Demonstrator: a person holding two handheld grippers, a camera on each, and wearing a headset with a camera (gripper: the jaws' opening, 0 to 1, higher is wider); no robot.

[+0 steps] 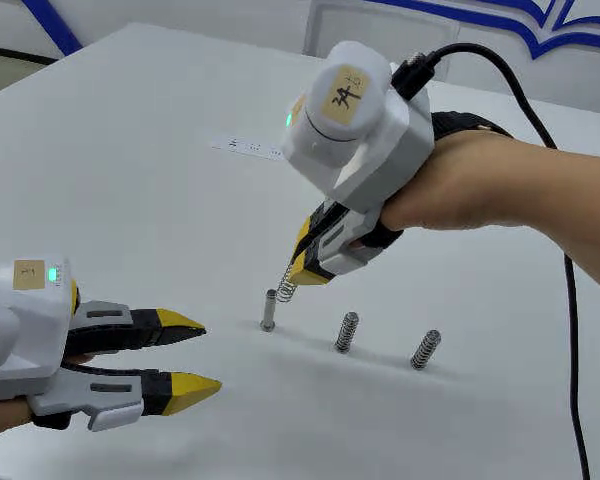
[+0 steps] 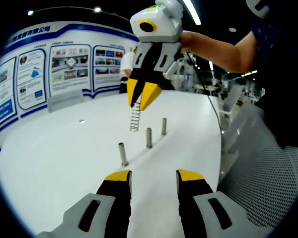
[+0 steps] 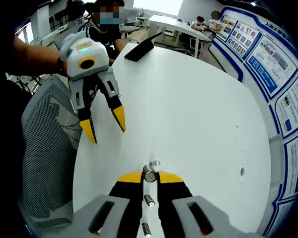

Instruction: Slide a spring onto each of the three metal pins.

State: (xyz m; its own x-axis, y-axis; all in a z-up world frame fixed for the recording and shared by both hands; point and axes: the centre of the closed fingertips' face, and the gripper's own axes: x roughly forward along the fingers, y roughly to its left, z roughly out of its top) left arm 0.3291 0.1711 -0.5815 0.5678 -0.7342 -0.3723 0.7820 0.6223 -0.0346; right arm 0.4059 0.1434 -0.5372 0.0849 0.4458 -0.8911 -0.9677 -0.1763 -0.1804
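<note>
A white tabletop is carrying three short, upright metal pins standing in a row. The right gripper, a white and grey two-jaw tool with yellow tips, is hanging over the row, and a person's hand is gripping it. Its jaws are pinching together on the top of a thin coiled steel spring. The spring is dangling at a tilt, at one o'clock from the bare metal pin. Its lower end is hanging close to the pin's top, but whether the two are touching cannot be told. Running toward three o'clock from that pin, the middle pin and the end pin are each already wearing a spring. The left gripper, of the same build, is hovering at eight o'clock from the bare pin, well apart from it. Its jaws are standing wide apart and are holding nothing. In the right gripper view, a grey mesh chair is sitting beside the table's edge at nine o'clock.
</note>
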